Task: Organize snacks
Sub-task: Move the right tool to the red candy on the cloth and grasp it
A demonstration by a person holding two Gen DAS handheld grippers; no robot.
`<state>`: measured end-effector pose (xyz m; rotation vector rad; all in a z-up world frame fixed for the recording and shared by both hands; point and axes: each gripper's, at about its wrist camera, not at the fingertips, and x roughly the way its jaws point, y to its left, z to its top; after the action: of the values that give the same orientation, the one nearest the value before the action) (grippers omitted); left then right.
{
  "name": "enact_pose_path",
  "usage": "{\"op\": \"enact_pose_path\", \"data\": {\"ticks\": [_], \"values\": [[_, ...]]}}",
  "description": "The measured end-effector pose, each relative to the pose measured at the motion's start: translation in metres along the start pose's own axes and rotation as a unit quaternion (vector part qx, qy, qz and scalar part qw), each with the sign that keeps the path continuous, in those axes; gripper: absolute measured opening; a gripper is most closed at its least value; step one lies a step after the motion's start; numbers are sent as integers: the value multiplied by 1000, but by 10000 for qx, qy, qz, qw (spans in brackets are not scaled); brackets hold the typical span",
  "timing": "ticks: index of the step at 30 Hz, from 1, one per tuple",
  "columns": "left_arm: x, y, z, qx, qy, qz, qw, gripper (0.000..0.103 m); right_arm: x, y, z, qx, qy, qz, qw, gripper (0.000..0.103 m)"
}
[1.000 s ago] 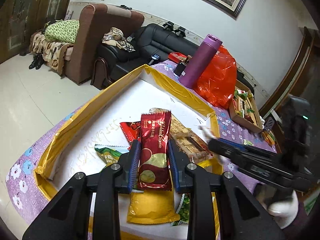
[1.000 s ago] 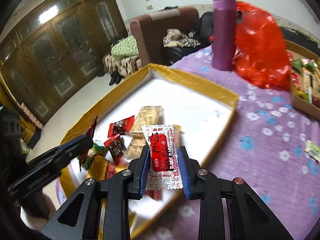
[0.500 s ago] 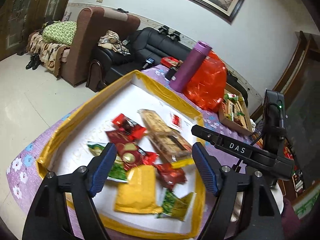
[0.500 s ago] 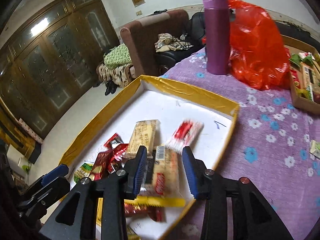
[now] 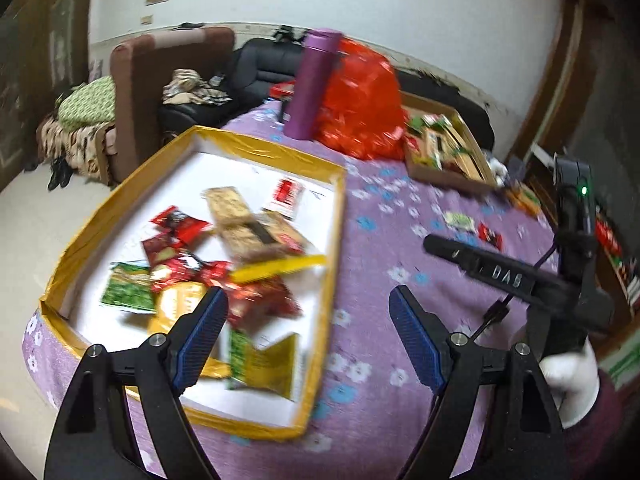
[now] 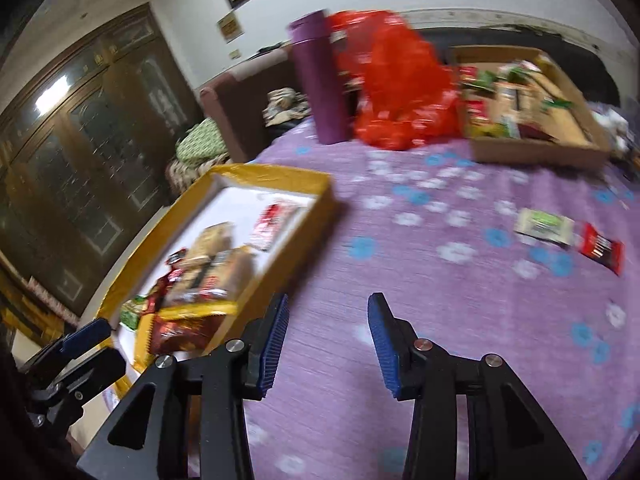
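Looking along the left gripper (image 5: 308, 336): blue-padded jaws spread wide, nothing between them, poised over the near corner of the shallow yellow-rimmed white tray (image 5: 334, 240) on the purple flowered tablecloth (image 5: 384, 216). Heaped in the tray: red, green and gold foil snack packets (image 5: 188, 268), tan biscuit bars on top, likely gathered there as the sorted pile. Beyond, an upright purple flask (image 5: 310, 84) touching a crumpled red plastic bag (image 5: 360, 104), and a brown cardboard box of mixed snacks (image 5: 444, 148).

Looking along the right gripper (image 6: 326, 344): likewise parted and empty, held above bare cloth just right of the tray. Well apart to the right, a pale green-labelled packet (image 6: 544, 226) and a small red-and-black packet (image 6: 602, 246) lying side by side on the cloth, outside any container, probably next for collection. Heavy blur throughout.
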<state>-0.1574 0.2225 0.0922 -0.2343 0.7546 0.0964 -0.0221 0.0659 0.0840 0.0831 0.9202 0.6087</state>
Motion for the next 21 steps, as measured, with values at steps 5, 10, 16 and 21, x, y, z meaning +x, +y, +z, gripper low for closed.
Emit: {"op": "enact_pose_path", "data": {"ticks": [5, 10, 16, 21], "values": [[-2, -38, -4, 590, -50, 414, 9974, 83, -25, -55, -7, 425, -185, -201, 9987, 43], [0, -65, -6, 907, 6, 461, 9948, 83, -47, -104, -16, 832, -326, -340, 9954, 46], [9, -94, -10, 1200, 166, 467, 9915, 83, -66, -154, -27, 1214, -463, -490, 9903, 46], [20, -110, -12, 1328, 332, 444, 9896, 83, -74, -183, -30, 1428, -507, -564, 9868, 46]]}}
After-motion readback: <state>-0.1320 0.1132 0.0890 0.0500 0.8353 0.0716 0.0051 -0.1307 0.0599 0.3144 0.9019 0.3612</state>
